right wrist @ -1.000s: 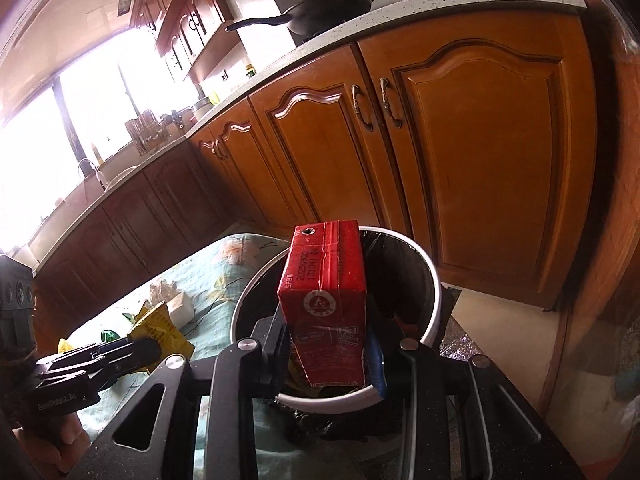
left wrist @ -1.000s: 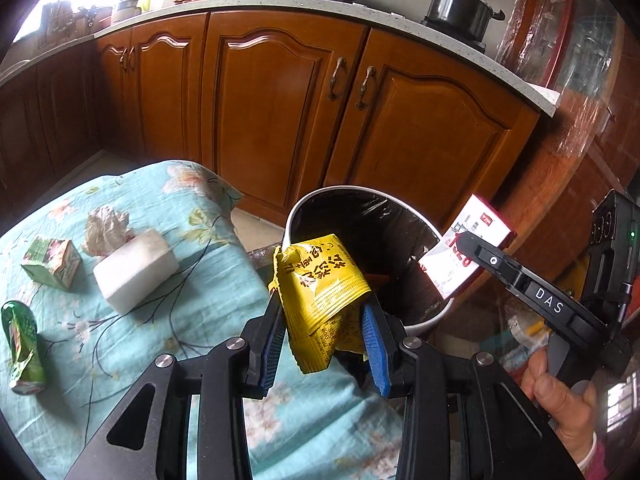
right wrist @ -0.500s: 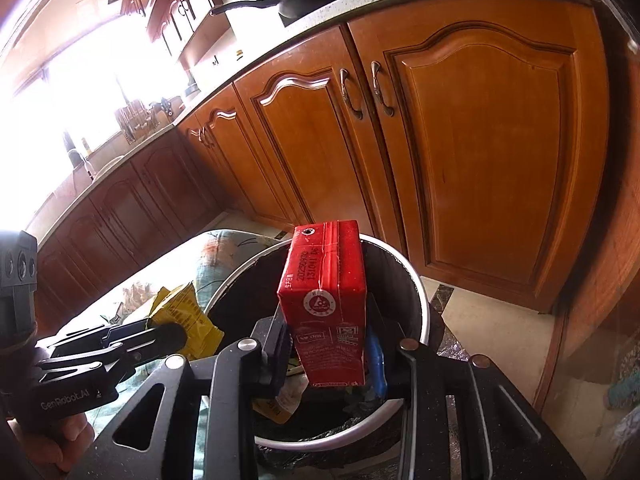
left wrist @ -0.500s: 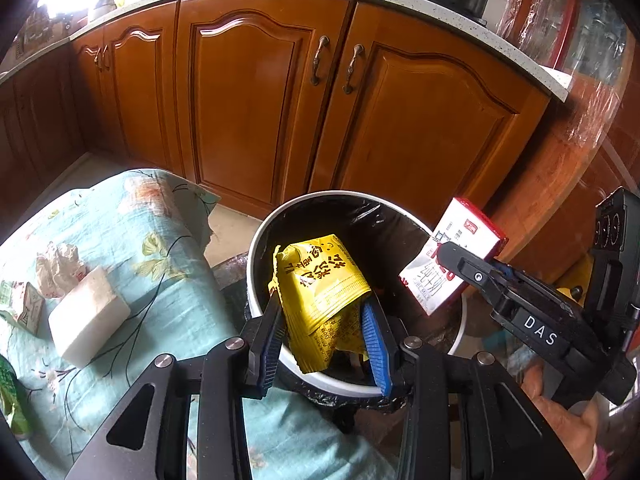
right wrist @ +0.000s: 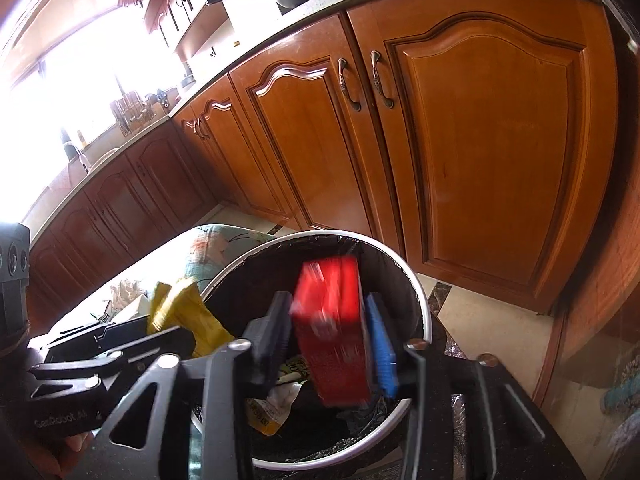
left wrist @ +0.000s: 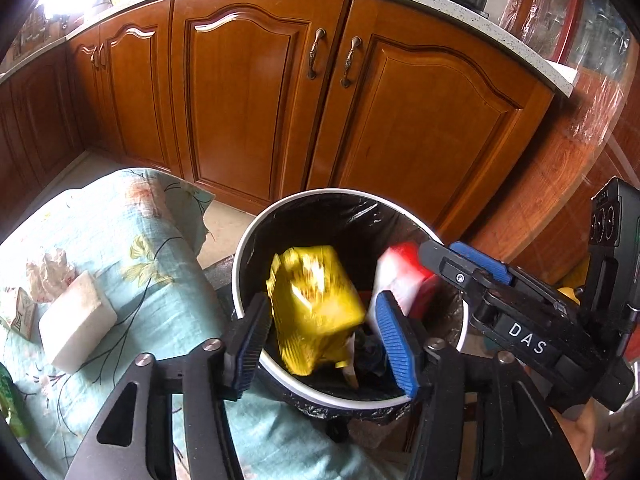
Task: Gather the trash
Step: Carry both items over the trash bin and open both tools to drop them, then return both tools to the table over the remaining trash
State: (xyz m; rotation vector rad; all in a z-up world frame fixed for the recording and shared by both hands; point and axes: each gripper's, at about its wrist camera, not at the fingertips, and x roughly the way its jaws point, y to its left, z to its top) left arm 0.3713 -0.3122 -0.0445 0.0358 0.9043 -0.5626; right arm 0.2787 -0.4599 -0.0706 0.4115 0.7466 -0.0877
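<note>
The round bin (left wrist: 256,236) with a black liner stands below both grippers; its rim also shows in the right wrist view (right wrist: 424,312). My left gripper (left wrist: 324,340) is open over the bin, and the blurred yellow snack packet (left wrist: 316,308) drops between its fingers. My right gripper (right wrist: 328,340) is open over the bin, and the blurred red drink carton (right wrist: 332,332) falls between its fingers. The carton also shows in the left wrist view (left wrist: 404,276), beside the right gripper's fingers (left wrist: 480,264).
A table with a floral blue cloth (left wrist: 152,280) lies left of the bin, holding a white block (left wrist: 76,324), crumpled paper (left wrist: 48,272), a small carton (left wrist: 20,312) and a green packet (left wrist: 10,408). Wooden cabinets (left wrist: 360,120) stand behind. Older trash (right wrist: 272,408) lies in the bin.
Both grippers have opened over the bin. The yellow packet and the red carton have come loose and are falling, blurred.
</note>
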